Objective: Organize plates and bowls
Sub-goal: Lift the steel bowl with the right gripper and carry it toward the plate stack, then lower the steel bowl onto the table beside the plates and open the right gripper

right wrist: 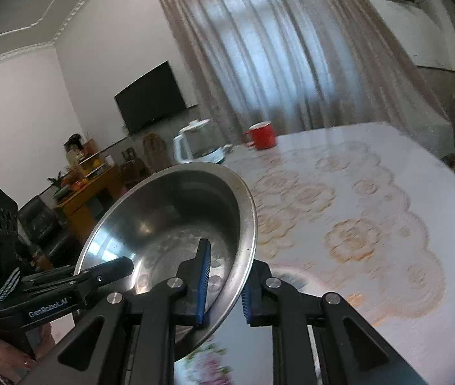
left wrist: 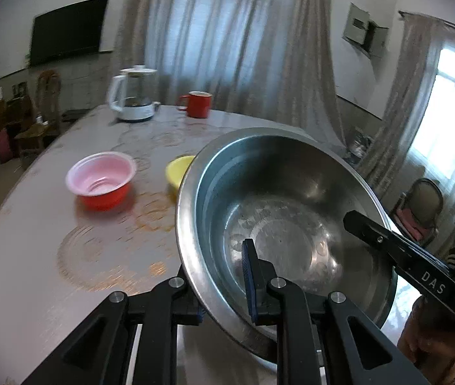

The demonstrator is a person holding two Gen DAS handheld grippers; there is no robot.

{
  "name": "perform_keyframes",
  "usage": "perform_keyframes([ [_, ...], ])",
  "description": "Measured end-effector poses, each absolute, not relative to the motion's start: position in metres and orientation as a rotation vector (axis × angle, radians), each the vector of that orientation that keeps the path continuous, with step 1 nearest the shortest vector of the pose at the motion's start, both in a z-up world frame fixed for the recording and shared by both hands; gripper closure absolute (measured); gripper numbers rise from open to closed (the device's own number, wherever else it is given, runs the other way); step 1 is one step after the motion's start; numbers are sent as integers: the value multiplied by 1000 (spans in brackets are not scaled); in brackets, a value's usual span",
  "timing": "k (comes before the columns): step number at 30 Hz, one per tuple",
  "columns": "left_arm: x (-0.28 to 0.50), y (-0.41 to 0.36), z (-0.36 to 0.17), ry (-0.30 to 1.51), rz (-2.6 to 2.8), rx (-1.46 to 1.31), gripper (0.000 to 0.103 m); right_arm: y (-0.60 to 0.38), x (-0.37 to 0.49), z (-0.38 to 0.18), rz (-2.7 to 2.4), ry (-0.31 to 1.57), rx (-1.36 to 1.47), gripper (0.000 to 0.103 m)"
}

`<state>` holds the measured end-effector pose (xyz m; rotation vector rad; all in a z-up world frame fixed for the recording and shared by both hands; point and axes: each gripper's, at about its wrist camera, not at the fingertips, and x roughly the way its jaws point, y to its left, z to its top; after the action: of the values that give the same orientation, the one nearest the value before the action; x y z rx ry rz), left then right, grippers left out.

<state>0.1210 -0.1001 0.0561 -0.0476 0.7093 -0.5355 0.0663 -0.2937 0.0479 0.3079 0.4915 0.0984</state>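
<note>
Left wrist view puts my left gripper (left wrist: 224, 288) closest, jaws nearly closed and pinching the near rim of the steel bowl (left wrist: 278, 224), which sits tilted and lifted off the bench (left wrist: 34, 256). My right gripper (right wrist: 224, 288) clamps the opposite rim the same way. Beyond the steel bowl stand a yellow bowl (left wrist: 179, 171) and a red bowl (left wrist: 102, 181). Farther back I see a kettle (left wrist: 132, 94) and red mug (left wrist: 198, 104).

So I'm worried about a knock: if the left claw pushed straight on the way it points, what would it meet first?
Probably the yellow bowl, just past the steel bowl that the left claw grips by the rim. The red bowl sits off to the left. Depth is hard to judge.
</note>
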Motion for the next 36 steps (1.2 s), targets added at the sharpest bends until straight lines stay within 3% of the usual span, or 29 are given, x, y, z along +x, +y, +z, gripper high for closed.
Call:
perform_keyframes([
  [19,109,1,15,770,-353,-146,84,-197,90,8,252,684,301,85],
  [36,133,27,-28,871,-254,-172,84,-153,115,-24,273,854,223,81],
])
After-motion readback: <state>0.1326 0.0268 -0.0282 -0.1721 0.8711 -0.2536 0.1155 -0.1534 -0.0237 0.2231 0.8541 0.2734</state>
